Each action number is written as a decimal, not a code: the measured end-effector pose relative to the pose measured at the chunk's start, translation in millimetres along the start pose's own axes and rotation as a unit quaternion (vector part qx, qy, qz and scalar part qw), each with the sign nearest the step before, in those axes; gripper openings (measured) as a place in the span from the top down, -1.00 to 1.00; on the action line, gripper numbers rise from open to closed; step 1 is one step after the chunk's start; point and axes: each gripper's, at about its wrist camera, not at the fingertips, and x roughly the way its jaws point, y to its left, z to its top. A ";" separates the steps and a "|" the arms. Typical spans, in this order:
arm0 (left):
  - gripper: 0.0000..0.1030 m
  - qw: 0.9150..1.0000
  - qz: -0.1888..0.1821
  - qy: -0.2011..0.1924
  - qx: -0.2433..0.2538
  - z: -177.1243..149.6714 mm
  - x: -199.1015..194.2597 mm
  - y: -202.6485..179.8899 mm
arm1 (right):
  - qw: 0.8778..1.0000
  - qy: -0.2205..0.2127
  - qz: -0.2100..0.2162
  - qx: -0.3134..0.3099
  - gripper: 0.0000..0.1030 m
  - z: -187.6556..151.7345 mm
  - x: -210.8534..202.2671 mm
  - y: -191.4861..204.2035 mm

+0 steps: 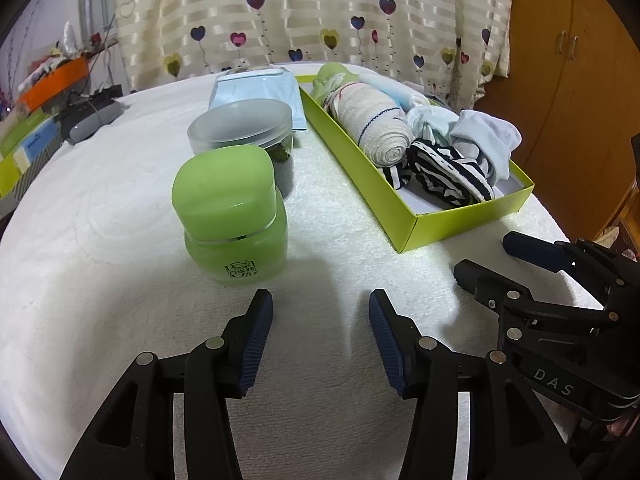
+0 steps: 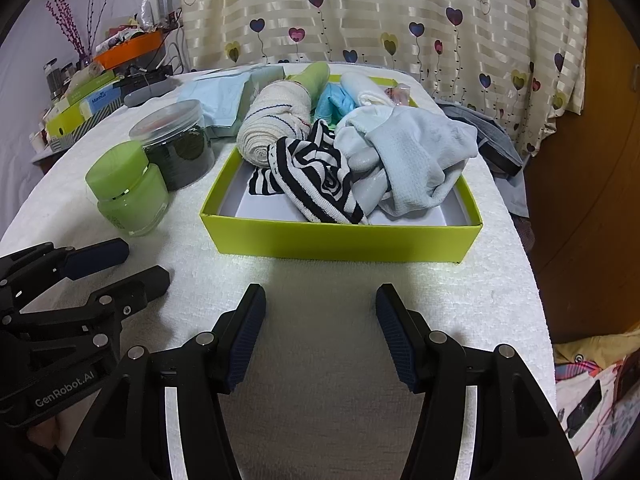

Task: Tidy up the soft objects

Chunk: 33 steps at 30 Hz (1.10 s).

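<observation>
The white terry-covered table (image 2: pixel 320 320) is cut off at both sides; on it the shallow lime-green cardboard box (image 2: pixel 340 236) is set, its far end hidden behind a rolled cream bandage (image 2: pixel 276 128), a black-and-white striped sock (image 2: pixel 316 184) and pale blue socks (image 2: pixel 416 148) piled inside; the contents of the clear lidded plastic jar (image 1: pixel 248 132) are hard to make out behind the green glass jar (image 1: pixel 232 208), whose label is unreadable. The left gripper (image 1: pixel 320 300) and the right gripper (image 2: pixel 320 294) are held apart above bare cloth, nothing between the pads; "DAS" and "GenRobot.AI" are read on the bodies.
</observation>
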 end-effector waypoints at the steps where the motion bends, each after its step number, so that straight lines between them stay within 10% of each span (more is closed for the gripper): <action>1: 0.02 1.000 0.000 0.000 0.001 0.2 0.0 0.2 | 1.000 0.000 0.000 0.000 -0.13 0.0 0.1 -0.1; 33: -0.05 1.000 -0.001 0.001 0.004 -0.5 -0.1 -1.3 | 1.000 -0.001 -0.001 0.000 -0.13 -0.7 -0.2 0.3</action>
